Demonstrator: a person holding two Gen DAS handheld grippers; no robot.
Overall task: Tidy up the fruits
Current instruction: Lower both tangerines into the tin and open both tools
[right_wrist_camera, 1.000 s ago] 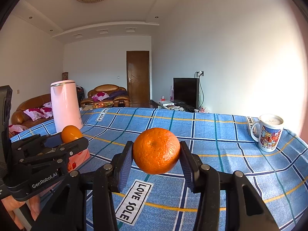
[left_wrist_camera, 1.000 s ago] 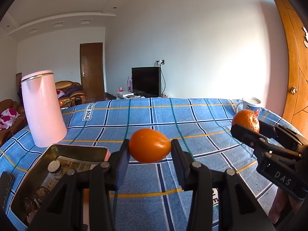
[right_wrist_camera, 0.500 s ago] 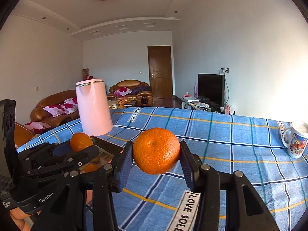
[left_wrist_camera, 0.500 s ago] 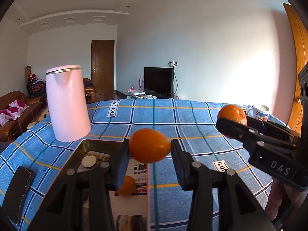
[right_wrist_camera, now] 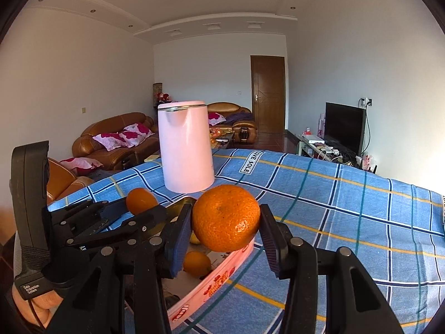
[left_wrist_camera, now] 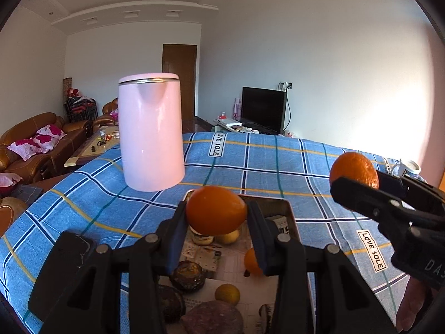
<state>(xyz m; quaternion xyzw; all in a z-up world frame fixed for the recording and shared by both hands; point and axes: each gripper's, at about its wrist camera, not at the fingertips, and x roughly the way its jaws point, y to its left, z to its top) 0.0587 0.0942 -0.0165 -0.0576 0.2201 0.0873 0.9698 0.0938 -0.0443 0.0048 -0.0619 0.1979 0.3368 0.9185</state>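
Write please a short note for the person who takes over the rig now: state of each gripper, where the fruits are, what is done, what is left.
Left gripper: shut on a smooth orange, held above the tin.
Right gripper: shut on a bumpy mandarin, held beside the tin's right rim, near the left gripper.
Tin: on the blue checked cloth in front of the pink kettle; a few small fruits already lie inside with other items.
Done: both fruits picked up and brought to the tin.
Left: lower each fruit into the tin and open the grippers. Whether more fruit waits elsewhere cannot be seen.
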